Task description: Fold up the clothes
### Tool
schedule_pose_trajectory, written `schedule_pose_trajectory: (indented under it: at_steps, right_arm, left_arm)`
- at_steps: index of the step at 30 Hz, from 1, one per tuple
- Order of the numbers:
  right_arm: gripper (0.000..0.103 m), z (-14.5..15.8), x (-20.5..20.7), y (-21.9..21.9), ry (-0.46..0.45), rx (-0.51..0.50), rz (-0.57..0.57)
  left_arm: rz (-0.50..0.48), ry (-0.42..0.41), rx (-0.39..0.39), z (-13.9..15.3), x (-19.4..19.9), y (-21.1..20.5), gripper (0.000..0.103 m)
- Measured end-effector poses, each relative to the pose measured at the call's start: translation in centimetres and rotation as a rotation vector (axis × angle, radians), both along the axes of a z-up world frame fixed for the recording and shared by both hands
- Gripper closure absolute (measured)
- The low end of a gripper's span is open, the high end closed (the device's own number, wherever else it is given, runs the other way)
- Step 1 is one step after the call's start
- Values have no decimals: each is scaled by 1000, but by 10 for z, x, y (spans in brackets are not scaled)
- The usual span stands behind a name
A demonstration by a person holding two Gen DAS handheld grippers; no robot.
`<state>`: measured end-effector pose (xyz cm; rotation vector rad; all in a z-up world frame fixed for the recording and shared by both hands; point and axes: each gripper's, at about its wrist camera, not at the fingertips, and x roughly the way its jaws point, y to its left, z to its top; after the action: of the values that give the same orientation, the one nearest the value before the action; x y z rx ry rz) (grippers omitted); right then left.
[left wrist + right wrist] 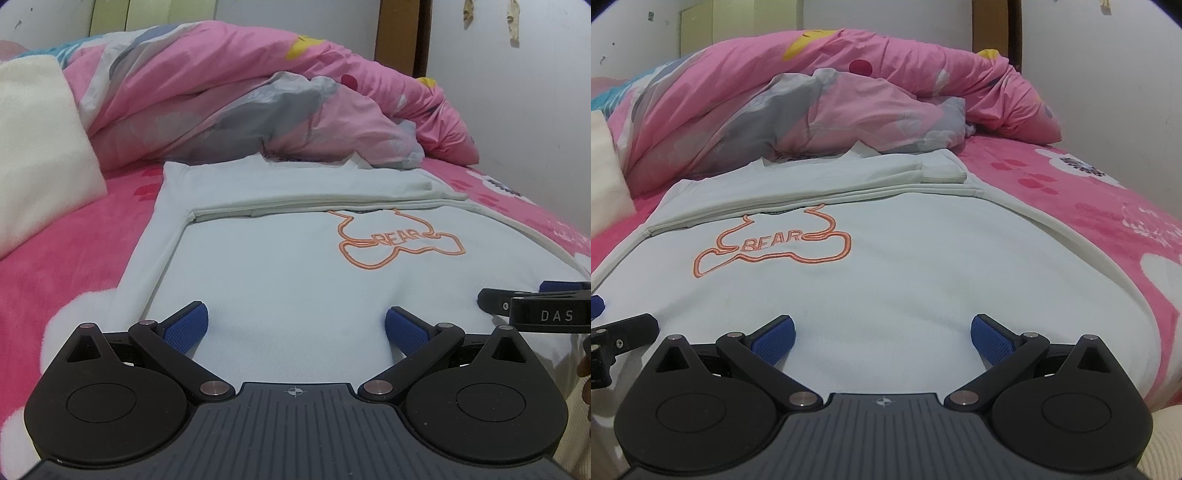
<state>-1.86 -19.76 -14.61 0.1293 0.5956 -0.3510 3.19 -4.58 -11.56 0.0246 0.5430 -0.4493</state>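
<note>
The shirt [288, 266] lay flat on the bed, pale blue-white, directly ahead of both sets of jaws and reaching under them. Its orange outline print [399, 240], reading "BEAR", sat ahead and to the right of the left jaws, and ahead and to the left of the right jaws. Beyond the print, a folded band of the same cloth [820, 184] crossed the shirt from side to side, with several stacked edges showing along its near side. A long fold ran down each side of the shirt, so the middle panel lay on top of the side strips.

The left gripper [295, 328] stood wide, its blue pads [186, 326] well apart over the near part of the shirt, with nothing between them. The right gripper [882, 334] stood equally wide, also over the shirt and holding nothing; whether the pads touched the cloth could not be told. The two grippers were side by side: each showed at the edge of the other's view.

Outward from the shirt, the pink bedsheet [1071, 206] with white flower shapes spread to either side of the jaws. A crumpled pink quilt [229, 92] was heaped at the far end of the shirt, its edge resting on the cloth. A cream pillow [37, 147] lay far left of the left jaws. A white wall [1108, 74] stood behind.
</note>
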Motion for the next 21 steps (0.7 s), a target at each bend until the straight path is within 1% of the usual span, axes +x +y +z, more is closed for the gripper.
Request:
schedule_pose_trajectory:
  at_steps: [7, 14, 21]
  right_arm:
    - [0, -1, -2, 1, -3, -7, -1]
    - [0, -4, -8, 5, -27, -34, 15]
    - [0, -9, -33, 7, -82, -38, 92]
  left_arm:
    - [1, -7, 6, 0, -2, -1, 0]
    - [2, -14, 12, -1, -3, -2, 0]
    - [23, -28, 29, 0, -15, -5, 0]
